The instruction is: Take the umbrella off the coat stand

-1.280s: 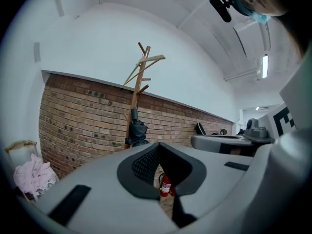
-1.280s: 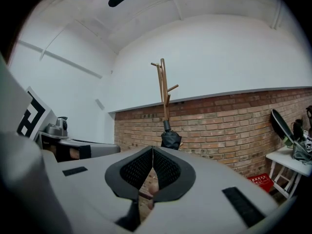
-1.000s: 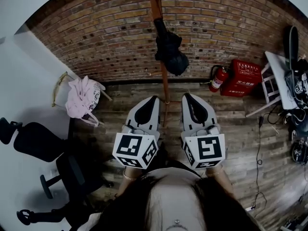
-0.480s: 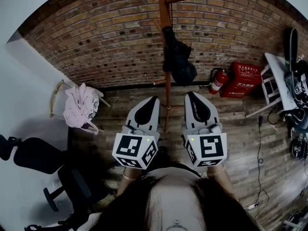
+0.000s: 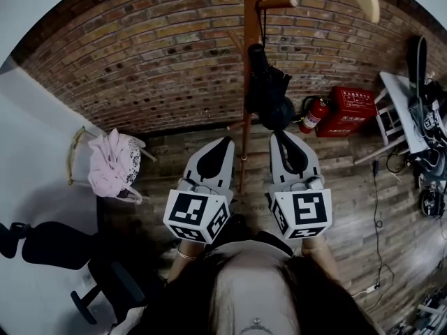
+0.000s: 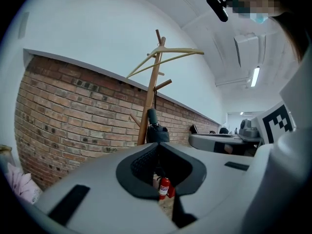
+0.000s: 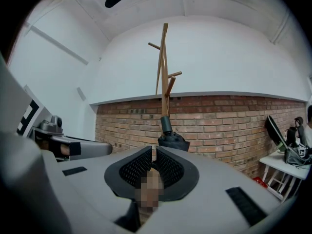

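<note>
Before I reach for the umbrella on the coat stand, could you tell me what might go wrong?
1. The left tool and right tool are both shut and empty; pushed in like that, they would likely knock the umbrella swinging.
2. It hangs by a strap from a peg on the coat stand; pulling outward rather than lifting could tip the stand.
3. A fire extinguisher stands nearby, where a dropped umbrella may land.

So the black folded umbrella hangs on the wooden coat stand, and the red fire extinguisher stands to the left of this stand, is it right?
Not quite. The head view shows the red fire extinguisher to the right of the wooden coat stand, not to the left. The black folded umbrella does hang on the stand.
</note>
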`<action>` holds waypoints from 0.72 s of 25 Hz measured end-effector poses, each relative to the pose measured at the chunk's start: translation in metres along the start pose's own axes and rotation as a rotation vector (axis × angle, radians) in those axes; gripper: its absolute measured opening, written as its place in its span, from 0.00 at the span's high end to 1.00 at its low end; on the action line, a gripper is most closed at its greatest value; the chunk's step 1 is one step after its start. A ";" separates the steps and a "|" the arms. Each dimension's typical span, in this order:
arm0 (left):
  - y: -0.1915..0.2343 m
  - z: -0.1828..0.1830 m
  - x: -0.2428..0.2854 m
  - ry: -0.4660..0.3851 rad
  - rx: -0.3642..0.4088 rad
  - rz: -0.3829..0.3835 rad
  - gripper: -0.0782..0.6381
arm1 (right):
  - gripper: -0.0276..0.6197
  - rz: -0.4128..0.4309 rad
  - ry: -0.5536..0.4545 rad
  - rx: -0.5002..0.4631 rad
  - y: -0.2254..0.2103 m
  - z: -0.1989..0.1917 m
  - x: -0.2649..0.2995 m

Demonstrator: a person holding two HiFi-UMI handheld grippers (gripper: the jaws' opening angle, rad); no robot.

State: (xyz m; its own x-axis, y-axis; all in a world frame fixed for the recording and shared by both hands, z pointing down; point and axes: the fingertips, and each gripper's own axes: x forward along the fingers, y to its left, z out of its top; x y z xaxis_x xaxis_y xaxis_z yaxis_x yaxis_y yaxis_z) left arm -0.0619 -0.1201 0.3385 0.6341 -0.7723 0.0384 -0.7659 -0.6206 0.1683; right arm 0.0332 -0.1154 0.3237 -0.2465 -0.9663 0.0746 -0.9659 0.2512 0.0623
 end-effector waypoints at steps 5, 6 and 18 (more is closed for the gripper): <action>0.009 -0.004 0.004 0.017 -0.008 -0.038 0.88 | 0.90 -0.033 0.019 -0.004 0.002 -0.004 0.007; 0.010 -0.005 0.004 0.020 -0.010 -0.045 0.88 | 0.90 -0.038 0.022 -0.004 0.002 -0.005 0.007; 0.014 -0.010 0.011 0.026 -0.023 -0.072 0.88 | 0.82 -0.033 0.035 -0.015 -0.009 -0.009 0.020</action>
State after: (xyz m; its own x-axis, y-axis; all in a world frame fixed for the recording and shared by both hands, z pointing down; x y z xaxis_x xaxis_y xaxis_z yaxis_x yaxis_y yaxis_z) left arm -0.0644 -0.1353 0.3511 0.6899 -0.7221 0.0509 -0.7160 -0.6704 0.1944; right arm 0.0375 -0.1369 0.3333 -0.2114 -0.9715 0.1068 -0.9722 0.2203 0.0798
